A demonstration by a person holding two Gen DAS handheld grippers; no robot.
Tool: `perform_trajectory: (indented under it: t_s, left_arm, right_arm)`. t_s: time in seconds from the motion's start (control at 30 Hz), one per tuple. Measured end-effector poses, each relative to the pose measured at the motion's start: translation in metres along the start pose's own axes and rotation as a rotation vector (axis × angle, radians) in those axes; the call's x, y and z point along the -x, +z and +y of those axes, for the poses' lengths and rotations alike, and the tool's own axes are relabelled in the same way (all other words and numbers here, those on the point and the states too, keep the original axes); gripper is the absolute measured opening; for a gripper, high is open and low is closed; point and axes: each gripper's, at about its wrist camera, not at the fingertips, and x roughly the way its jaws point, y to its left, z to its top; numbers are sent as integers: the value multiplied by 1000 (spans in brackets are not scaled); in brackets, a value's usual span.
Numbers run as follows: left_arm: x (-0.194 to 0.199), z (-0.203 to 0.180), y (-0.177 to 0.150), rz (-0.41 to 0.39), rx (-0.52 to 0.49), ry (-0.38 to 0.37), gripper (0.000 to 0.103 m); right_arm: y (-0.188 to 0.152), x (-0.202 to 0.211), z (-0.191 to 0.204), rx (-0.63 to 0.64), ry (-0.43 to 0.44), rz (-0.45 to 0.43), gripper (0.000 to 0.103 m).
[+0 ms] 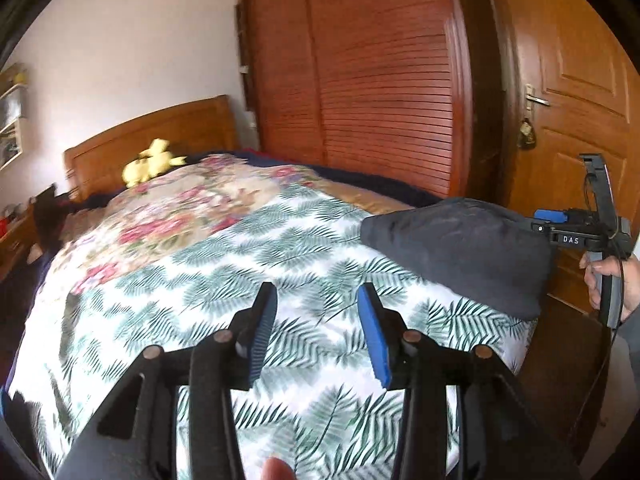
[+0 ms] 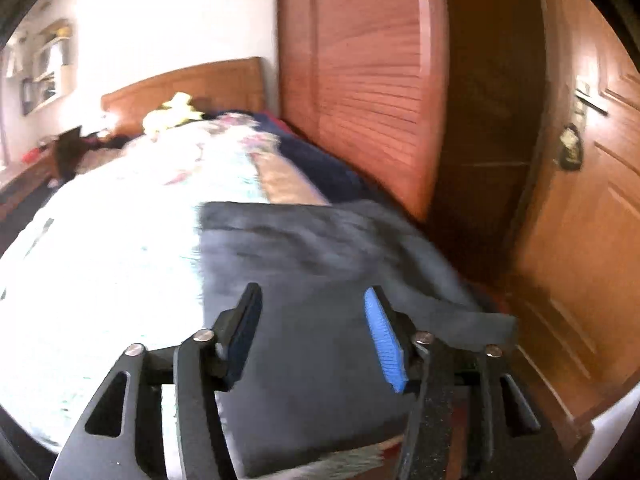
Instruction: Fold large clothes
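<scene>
Right hand-held gripper open above dark garment

Right claw hangs open over the dark folded clothes at the bed's right edge, nothing pinched. Wooden wardrobe behind.

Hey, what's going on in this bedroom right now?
A person is folding clothes on a bed with a handheld claw in each hand. A dark garment lies folded at the right edge of the leaf-print bedspread. The left claw is open over bare bedspread, holding nothing. The right claw hovers open above the garment, not gripping it. The fold looks done or nearly done.
</scene>
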Motion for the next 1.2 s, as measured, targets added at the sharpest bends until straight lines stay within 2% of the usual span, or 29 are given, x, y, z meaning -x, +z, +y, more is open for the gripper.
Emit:
perform_trajectory:
  t_s: [0.3,0.43,0.63,0.93,1.2]
  left_arm:
    - [65,53,-63,-5,169,95,42]
    - [92,71,-95,-13,217,200,42]
    - [128,98,-135,-12,281,332,42]
    - [162,136,-168,-21,377,405,42]
    - [168,140,-174,-22,381,410,42]
  right_arm:
    - [-10,24,134,51,218,-46,79]
    - [-23,34,200,86,339,-42,79]
    - [-46,58,269,118,423,-67,79]
    - [-67,83,333,165,473,-108,79]
    - [-74,89,343,169,480,-118,79]
